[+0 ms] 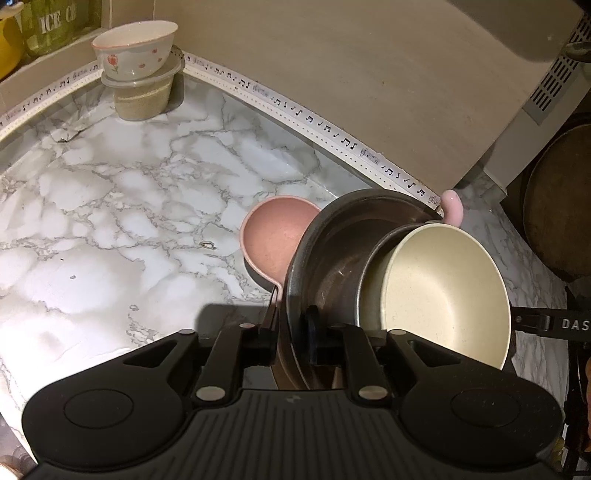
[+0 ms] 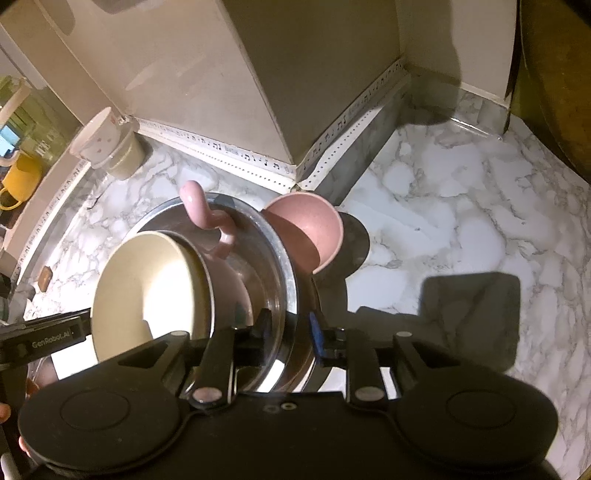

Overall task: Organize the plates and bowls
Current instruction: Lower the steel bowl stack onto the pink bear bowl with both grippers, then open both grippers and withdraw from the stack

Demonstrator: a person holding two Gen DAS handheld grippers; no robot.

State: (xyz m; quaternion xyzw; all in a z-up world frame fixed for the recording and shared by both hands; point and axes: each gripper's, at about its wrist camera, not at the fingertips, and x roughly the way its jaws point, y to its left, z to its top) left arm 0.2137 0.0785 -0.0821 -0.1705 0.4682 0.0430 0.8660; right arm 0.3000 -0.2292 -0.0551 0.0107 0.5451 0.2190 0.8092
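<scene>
A steel bowl [image 1: 332, 243] stands on the marble counter with a pink cup inside it, whose curled handle [image 2: 207, 221] sticks up. A cream bowl [image 1: 443, 291] rests tilted on that cup. Outside the steel bowl a pink bowl [image 1: 273, 236] leans against its wall. My left gripper [image 1: 291, 326] straddles the steel rim with its jaws slightly apart from it. From the opposite side my right gripper [image 2: 290, 328] straddles the same steel bowl [image 2: 273, 280], with a clear gap on both sides of the rim. Neither gripper presses on the bowl.
A floral bowl [image 1: 136, 48] sits on a lidded plastic container [image 1: 142, 99] in the far corner by the wall. A green jar [image 1: 59, 22] and a yellow mug [image 2: 22, 181] stand on the ledge behind. A round dark board [image 1: 561, 206] leans at the right. Marble counter [image 1: 110, 221] spreads to the left.
</scene>
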